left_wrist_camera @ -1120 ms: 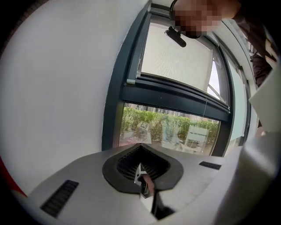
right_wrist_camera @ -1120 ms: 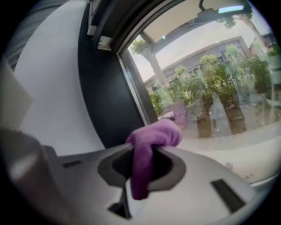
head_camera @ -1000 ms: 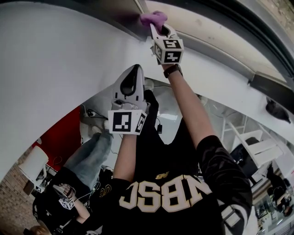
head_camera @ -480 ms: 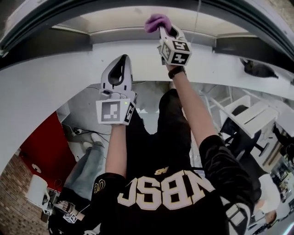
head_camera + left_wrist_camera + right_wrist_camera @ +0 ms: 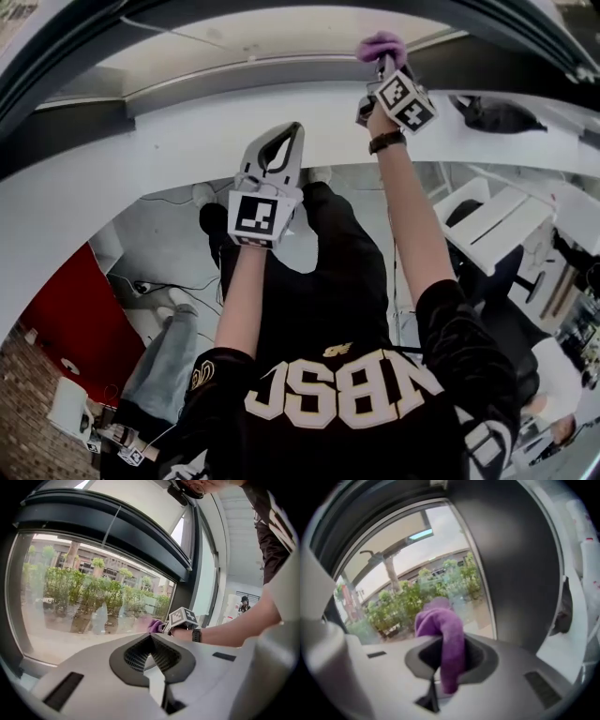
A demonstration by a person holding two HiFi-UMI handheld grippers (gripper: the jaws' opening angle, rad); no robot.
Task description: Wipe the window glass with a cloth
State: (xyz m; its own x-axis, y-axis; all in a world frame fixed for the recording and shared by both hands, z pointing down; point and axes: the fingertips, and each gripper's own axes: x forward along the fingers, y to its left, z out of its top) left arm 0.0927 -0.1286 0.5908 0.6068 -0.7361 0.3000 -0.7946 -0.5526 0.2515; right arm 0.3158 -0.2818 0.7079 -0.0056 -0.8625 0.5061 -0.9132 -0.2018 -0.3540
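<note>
**Purple cloth up at the window**

The person reaches high with the right gripper (image 5: 382, 66). Its two jaws are squeezed tight on a purple cloth (image 5: 442, 631). One bunch of the cloth sticks out past the tips and a tail hangs down between them. The bunch is right at the window glass (image 5: 89, 599), close to the dark frame (image 5: 520, 573) on the right side of the pane. A faint purple shine shows in the glass just above it, so I think it touches, but I cannot be sure.

The left gripper (image 5: 284, 134) is lower and off to the side, well away from the cloth. Its jaws are closed together with nothing in them.

To wipe well, I think the soft bunch should press flat on the glass, not the hard tips. Long, slow rubs from the frame across the pane would work best. The squeeze must stay firm, or the cloth could slip out and fall.
</note>
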